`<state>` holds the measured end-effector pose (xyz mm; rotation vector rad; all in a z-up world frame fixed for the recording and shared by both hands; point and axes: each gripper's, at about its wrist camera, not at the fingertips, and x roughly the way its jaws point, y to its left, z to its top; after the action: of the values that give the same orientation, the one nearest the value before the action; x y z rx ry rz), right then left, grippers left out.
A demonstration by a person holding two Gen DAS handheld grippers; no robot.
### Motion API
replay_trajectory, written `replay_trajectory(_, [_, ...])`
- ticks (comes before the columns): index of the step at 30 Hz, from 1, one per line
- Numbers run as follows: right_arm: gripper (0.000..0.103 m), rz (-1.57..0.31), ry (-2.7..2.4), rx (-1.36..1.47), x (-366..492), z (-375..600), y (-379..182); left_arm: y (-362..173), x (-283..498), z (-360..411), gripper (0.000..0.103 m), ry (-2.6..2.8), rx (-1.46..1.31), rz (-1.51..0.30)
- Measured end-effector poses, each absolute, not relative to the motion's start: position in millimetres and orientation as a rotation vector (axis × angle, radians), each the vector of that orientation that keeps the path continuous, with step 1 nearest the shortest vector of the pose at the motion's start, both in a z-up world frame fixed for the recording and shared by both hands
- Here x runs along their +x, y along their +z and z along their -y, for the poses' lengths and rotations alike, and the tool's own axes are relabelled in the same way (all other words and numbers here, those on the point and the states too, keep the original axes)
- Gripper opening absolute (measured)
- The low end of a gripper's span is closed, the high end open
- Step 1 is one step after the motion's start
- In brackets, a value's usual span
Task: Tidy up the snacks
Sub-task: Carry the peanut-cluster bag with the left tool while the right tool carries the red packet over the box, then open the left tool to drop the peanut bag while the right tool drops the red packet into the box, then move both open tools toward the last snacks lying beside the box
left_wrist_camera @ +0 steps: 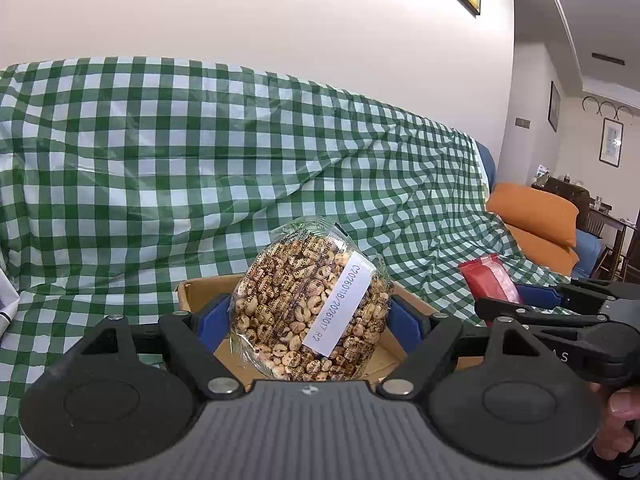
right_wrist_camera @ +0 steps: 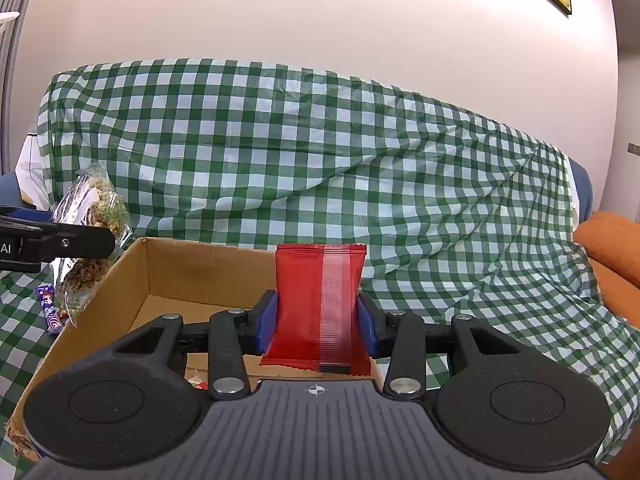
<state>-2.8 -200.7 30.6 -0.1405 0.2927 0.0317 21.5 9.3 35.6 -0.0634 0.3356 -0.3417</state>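
Left black gripper (left_wrist_camera: 310, 316) with blue pads (left_wrist_camera: 212, 320): clamped on a fat clear plastic bag of puffed brown cereal (left_wrist_camera: 308, 304) with a white sticker. Pads pressing both sides, at 9 and 3 o'clock of the bag. Bag held up above the open brown cardboard box (left_wrist_camera: 188, 292), not down inside yet.

Right black gripper (right_wrist_camera: 318, 320) with blue pads (right_wrist_camera: 266, 320): squeezing a flat shiny red snack packet (right_wrist_camera: 312, 304) around its middle. Packet standing upright, pinched in like a waist. Held over the near right corner of the same box (right_wrist_camera: 120, 292). Box mostly bare inside, with something small and red-and-white showing at the bottom, near 7 o'clock of the packet.

Farther out: a small purple candy wrapper (right_wrist_camera: 50, 308) lying on the green and white checked cloth (right_wrist_camera: 360, 160), outside the box at 9 o'clock. Not tidied yet. An orange cushion (right_wrist_camera: 616, 244) far off at 3 o'clock.

What could go wrong:
- Fat bag looks slippery and round. Could slide out of the pads and fall past the box edge if tipped.
- Too hard a squeeze could crush the puffs or pop the bag.
- Red packet hanging close to the box wall. Let go there, and it might land on the rim and tumble onto the cloth.
- Both grippers close together over one box. Could bump if lowered at once.
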Motion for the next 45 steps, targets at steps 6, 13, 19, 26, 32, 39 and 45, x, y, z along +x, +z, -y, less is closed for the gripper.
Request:
replay_trajectory(6, [0.044, -0.290, 0.037, -0.141, -3.6, 201.1, 31.2, 35.3, 21.5, -9.1, 0.086, -0.349, -0.061, -0.332])
replay_trajectory(13, [0.044, -0.285, 0.046, -0.149, -5.4, 199.5, 31.3, 35.6, 21.7, -9.2, 0.086, -0.351, -0.062, -0.330])
replay_trajectory(19, [0.044, -0.283, 0.059, -0.154, -5.7, 198.6, 31.8, 37.2, 22.1, -9.1, 0.086, -0.365, -0.069, -0.332])
replay_trajectory(26, [0.065, -0.281, 0.048, -0.148, -5.2, 199.2, 32.6, 36.7, 23.0, -4.6, 0.091, -0.392, -0.067, -0.351])
replay_trajectory(32, [0.067, -0.280, 0.051, -0.167, -7.0, 196.9, 31.4, 37.4, 25.4, -7.1, 0.091, -0.387, -0.086, -0.346])
replay_trajectory(39, [0.067, -0.283, 0.061, -0.176, -7.1, 194.8, 30.6, 36.0, 26.5, -8.3, 0.098, -0.394, -0.091, -0.354])
replay_trajectory(45, [0.067, -0.284, 0.064, -0.180, -7.5, 192.8, 30.1, 34.7, 29.2, -7.7, 0.101, -0.384, -0.087, -0.366])
